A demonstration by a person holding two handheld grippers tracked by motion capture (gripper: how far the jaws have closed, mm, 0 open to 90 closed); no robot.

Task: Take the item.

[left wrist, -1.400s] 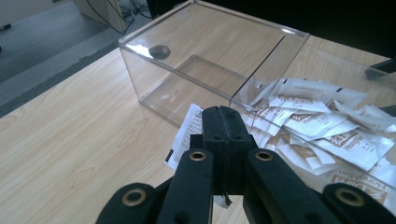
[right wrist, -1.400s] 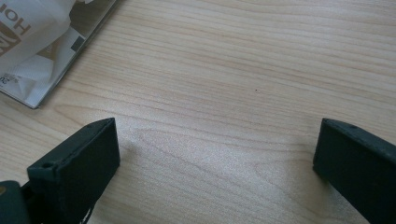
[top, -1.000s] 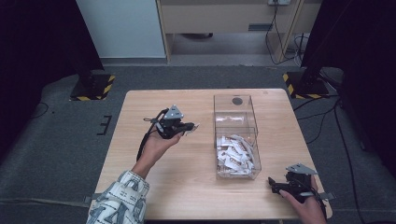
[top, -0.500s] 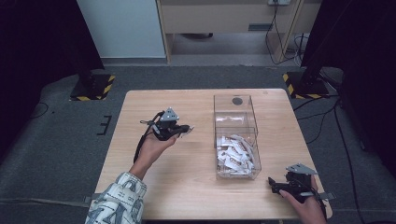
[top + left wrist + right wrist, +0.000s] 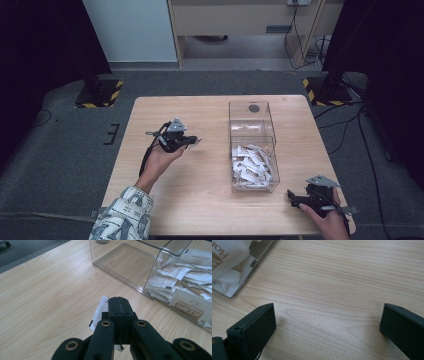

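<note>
A clear plastic box [image 5: 252, 145] stands right of the table's middle; its near half holds several white and brown sachets [image 5: 252, 165], and the far half is bare. My left gripper [image 5: 192, 141] hovers left of the box, shut on one white sachet [image 5: 101, 310] that sticks out past the black jaws. In the left gripper view the box wall [image 5: 150, 277] and its sachets [image 5: 186, 297] lie ahead to the right. My right gripper [image 5: 291, 197] rests at the table's near right corner, open, its fingers [image 5: 253, 327] wide apart over bare wood.
The wooden table [image 5: 200, 200] has bare surface left of and in front of the box. A round dark spot [image 5: 254, 108] marks the box's far end. Dark stands with yellow-black bases [image 5: 97, 95] stand on the grey floor beyond the table.
My left gripper with the sachet has drifted slightly left and toward the person, away from the box. The right gripper has stayed put.
</note>
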